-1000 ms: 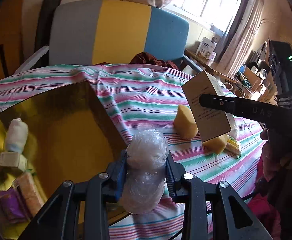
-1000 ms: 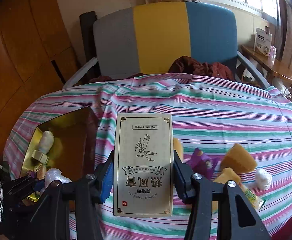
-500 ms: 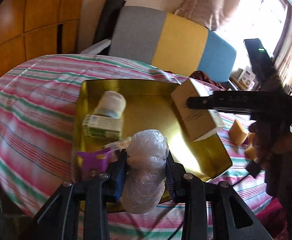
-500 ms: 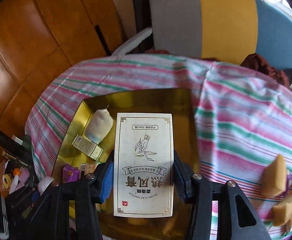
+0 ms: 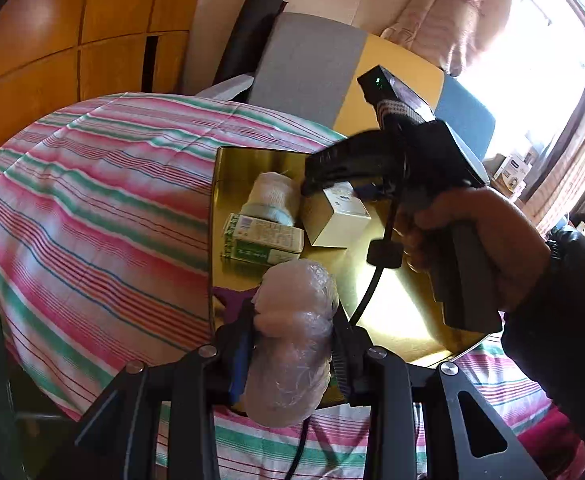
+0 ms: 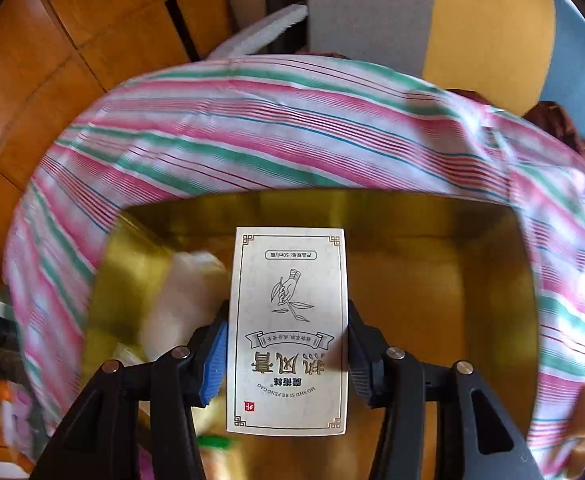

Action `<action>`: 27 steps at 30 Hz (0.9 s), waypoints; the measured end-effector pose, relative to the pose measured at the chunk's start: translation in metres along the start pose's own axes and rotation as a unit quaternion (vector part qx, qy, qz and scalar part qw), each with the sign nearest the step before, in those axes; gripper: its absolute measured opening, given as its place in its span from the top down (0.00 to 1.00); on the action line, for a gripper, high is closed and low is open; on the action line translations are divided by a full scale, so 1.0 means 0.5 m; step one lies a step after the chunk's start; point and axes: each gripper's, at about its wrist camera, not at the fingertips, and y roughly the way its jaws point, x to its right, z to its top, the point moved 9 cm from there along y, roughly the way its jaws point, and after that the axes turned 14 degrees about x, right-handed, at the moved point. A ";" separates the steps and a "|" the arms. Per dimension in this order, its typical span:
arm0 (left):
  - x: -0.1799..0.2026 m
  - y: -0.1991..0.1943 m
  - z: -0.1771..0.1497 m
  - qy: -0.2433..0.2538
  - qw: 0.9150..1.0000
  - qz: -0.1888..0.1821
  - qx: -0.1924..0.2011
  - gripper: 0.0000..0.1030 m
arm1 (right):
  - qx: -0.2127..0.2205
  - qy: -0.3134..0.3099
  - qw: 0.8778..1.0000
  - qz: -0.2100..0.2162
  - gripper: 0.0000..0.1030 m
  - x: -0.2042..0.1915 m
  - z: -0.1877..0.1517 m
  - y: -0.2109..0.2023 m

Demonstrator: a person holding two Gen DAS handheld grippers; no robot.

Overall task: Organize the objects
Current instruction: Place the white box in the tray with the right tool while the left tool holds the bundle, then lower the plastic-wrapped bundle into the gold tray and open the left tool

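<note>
The left gripper (image 5: 294, 344) squeezes a plastic-wrapped bundle (image 5: 292, 344) above the gold tray (image 5: 392, 312). In the tray, the right gripper (image 5: 332, 184) holds a white box (image 5: 338, 216) beside a green carton (image 5: 262, 240).

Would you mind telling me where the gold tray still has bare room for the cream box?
The gold tray is bare across its right half, from the cream box to the right wall. Its left side is crowded: a white wrapped bundle, a green carton and a purple packet.

Both wrist views above gold tray (image 5: 388, 312)

Striped tablecloth (image 5: 92, 208) (pink, green), tricolour chair (image 6: 452, 20)
</note>
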 end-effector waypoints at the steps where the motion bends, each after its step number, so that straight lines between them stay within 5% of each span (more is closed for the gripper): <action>1: -0.004 0.000 0.000 -0.002 1.000 0.001 0.000 0.66 | 0.004 0.002 1.000 0.008 0.47 -0.004 0.001 -0.003; 5: -0.011 0.003 0.002 -0.007 1.000 0.004 0.002 0.66 | 0.028 0.017 0.999 0.025 0.25 0.001 0.004 -0.038; 16: -0.005 0.004 0.028 -0.001 1.000 0.002 0.015 0.66 | 0.081 -0.014 0.996 0.033 0.25 0.083 -0.073 -0.211; 27: 0.085 0.074 0.054 0.026 0.999 -0.025 -0.004 0.65 | 0.114 -0.029 0.993 0.001 0.24 0.216 -0.172 -0.352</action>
